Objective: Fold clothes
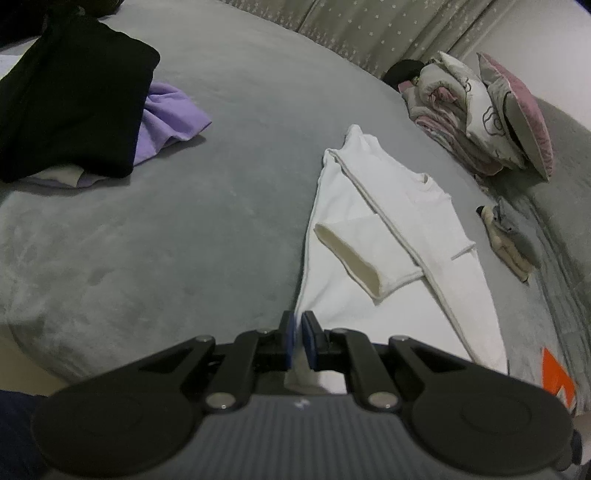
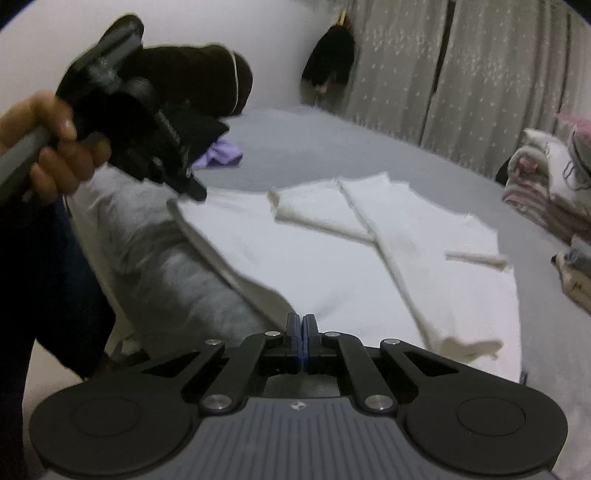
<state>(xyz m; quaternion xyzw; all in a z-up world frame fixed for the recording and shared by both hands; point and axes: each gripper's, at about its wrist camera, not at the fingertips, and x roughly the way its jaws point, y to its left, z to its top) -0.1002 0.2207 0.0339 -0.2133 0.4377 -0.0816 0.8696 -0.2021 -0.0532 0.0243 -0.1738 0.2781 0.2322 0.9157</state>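
Right at the near edge of the bed (image 1: pixel 166 229), my left gripper (image 1: pixel 297 341) had its blue pads pinched on the bottom hem of the white shirt (image 1: pixel 391 236), a bit of cloth visibly bunched between them. My right gripper (image 2: pixel 302 341) was pads pressed together at the hem too, further along the same near edge. I couldn't make out any fabric between them, so whether it actually had the shirt, I can't tell.

The shirt itself lay flat on the grey bed cover, collar pointing toward the far side, both sides and sleeves already folded in over the middle, so a long narrow strip. Looked to me like the next fold was bottom hem up toward the collar.

Handling-wise, I'd guess light, floppy cotton knit: zero stiffness, so it'll sag between the two grips and the tucked sleeves could slide out if lifted too fast. Best hold seemed to be the two hem corners, grabbing all the layers at once.

Off toward the far left corner sat a black garment (image 1: pixel 70 107) piled on top of a purple one (image 1: pixel 170 110). Along the right edge there was a small grey and beige bundle (image 1: pixel 511 236), then a stack of folded bedding and pillows (image 1: pixel 480 110) further back, curtains (image 1: pixel 369 29) behind it all.
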